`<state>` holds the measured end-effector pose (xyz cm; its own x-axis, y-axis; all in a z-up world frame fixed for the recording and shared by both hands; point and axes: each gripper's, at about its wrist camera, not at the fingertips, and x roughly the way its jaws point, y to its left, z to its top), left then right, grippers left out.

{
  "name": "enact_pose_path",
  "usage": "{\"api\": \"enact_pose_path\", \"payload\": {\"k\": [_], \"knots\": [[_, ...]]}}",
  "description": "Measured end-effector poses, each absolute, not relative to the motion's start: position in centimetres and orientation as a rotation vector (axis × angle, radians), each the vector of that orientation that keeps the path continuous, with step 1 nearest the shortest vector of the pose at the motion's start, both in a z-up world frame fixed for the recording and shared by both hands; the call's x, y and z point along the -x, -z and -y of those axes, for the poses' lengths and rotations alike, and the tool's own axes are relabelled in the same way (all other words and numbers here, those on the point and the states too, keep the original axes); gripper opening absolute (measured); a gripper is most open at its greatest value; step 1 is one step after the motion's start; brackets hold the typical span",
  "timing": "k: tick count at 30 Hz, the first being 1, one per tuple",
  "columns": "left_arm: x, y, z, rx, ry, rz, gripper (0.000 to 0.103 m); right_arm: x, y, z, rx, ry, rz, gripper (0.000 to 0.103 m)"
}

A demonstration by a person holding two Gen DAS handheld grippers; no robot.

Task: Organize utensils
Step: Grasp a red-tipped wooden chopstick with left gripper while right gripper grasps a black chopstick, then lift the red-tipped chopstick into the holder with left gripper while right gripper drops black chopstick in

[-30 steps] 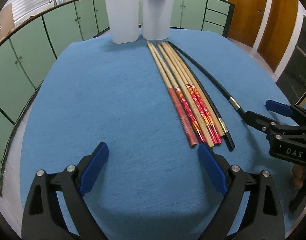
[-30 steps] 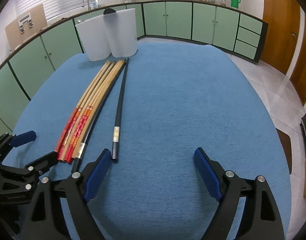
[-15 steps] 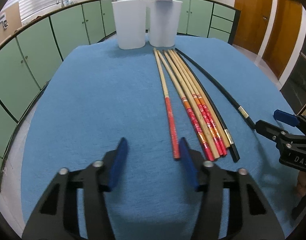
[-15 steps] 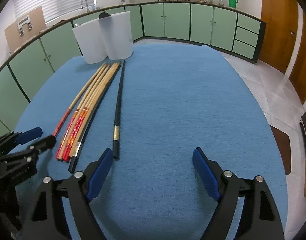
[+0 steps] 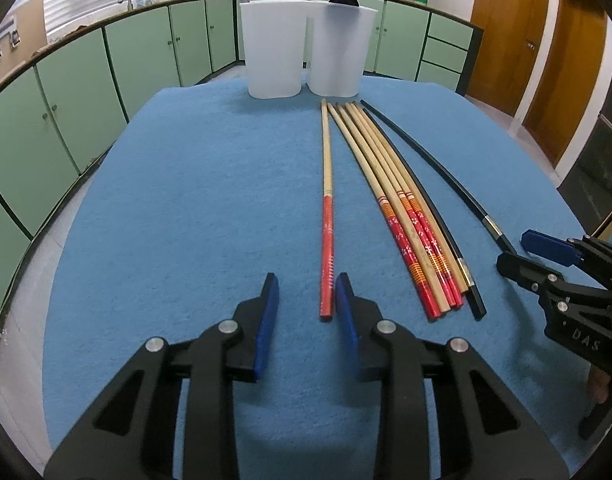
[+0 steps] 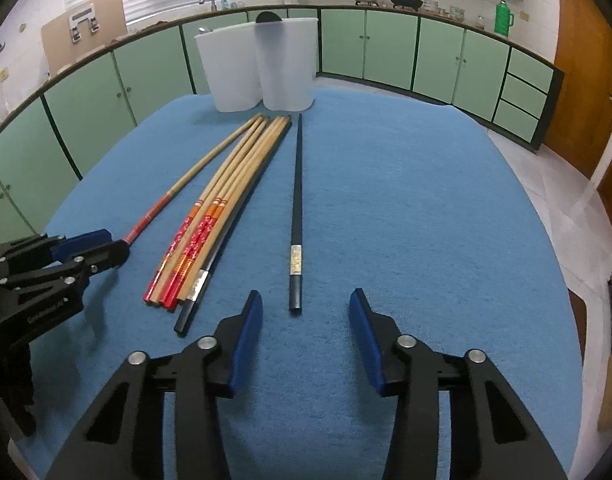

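Chopstick [image 5: 327, 236] end between left jaws.

Red-handled chopstick [image 5: 326, 240] beside left gripper [image 5: 304, 300]

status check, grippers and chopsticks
Left gripper part open around lone red chopstick. Right gripper open behind black chopstick. Nothing blocking the white cups.

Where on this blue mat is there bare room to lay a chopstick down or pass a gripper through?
Bare mat runs from the single red-tipped chopstick to the left edge. Right of the lone black chopstick, the mat lies bare to the far edge. Crowded: the wooden chopstick bundle between them, and the two white containers at the far end.
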<state>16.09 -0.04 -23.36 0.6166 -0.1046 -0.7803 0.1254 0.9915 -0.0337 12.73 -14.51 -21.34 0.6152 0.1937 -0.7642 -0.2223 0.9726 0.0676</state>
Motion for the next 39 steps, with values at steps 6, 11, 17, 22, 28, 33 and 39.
{"api": "enact_pose_path", "payload": {"k": [6,11,17,22,28,33,39], "knots": [[-16.1,23.4,0.8,-0.039,0.141,-0.895,0.025,-12.9,21.3,14.8,0.031,-0.244,-0.875,0.021],[-16.0,23.4,1.6,-0.049,0.161,-0.894,0.005,-12.7,21.3,13.9,0.069,-0.265,-0.870,0.007],[-15.9,23.2,1.4,-0.030,0.161,-0.895,0.005,-12.5,20.8,14.3,0.046,-0.270,-0.873,0.007],[-15.0,21.3,1.0,-0.031,0.170,-0.866,0.005,-11.9,19.0,14.9,0.055,-0.278,-0.845,0.006],[-13.6,17.3,0.3,-0.043,0.188,-0.803,0.005,-11.4,16.0,15.7,0.064,-0.281,-0.787,0.006],[-13.0,13.6,-0.4,-0.043,0.191,-0.723,0.005,-11.3,13.1,16.1,0.064,-0.291,-0.733,0.006],[-13.3,9.9,-0.9,-0.046,0.192,-0.640,0.005,-12.0,9.6,17.0,0.041,-0.305,-0.693,0.006]]}}
